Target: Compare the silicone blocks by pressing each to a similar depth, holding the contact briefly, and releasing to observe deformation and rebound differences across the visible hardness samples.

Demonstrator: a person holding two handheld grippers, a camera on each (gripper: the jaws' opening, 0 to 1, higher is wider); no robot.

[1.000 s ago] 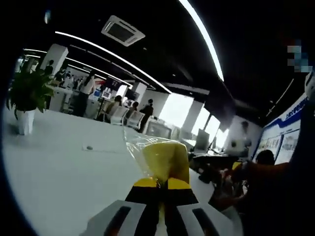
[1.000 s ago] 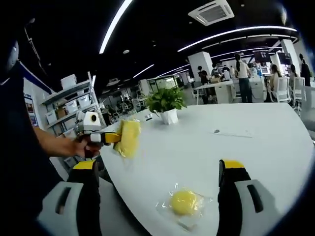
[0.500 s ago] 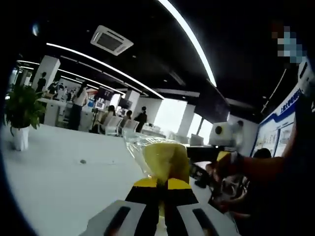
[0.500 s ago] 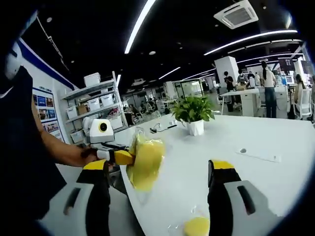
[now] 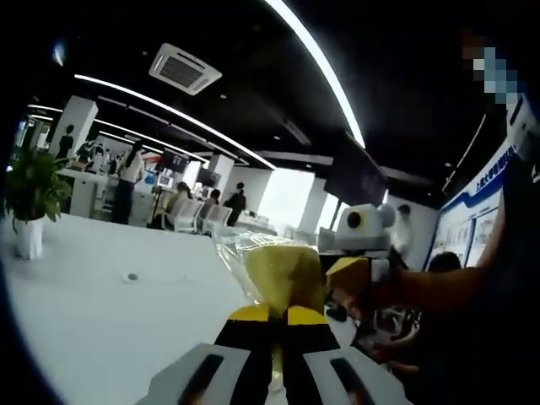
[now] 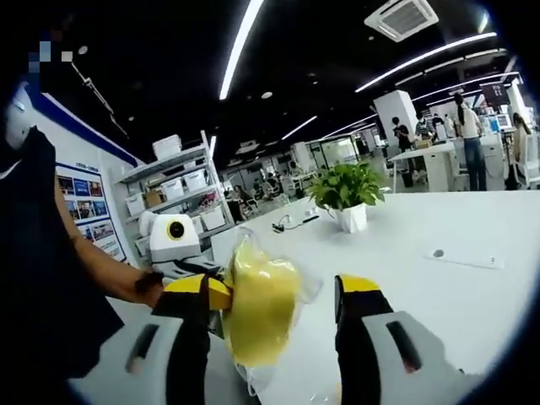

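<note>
Left gripper view — block [image 5: 283, 274] in claw [image 5: 274, 316]

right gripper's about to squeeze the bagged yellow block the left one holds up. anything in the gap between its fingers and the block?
Nothing visible. The yellow block, in its clear bag, hangs between the right gripper's open fingers with only air on either side. The left gripper is shut on it from the far side, clear of the gap. The table lies behind.

A white surface [image 6: 472, 295] spreads across the lower right of the right gripper view, carrying a potted plant [image 6: 348, 196] at centre. Shelving with boxes [image 6: 173, 194] stands at left. A ceiling air vent [image 5: 185, 69] sits upper left in the left gripper view.
</note>
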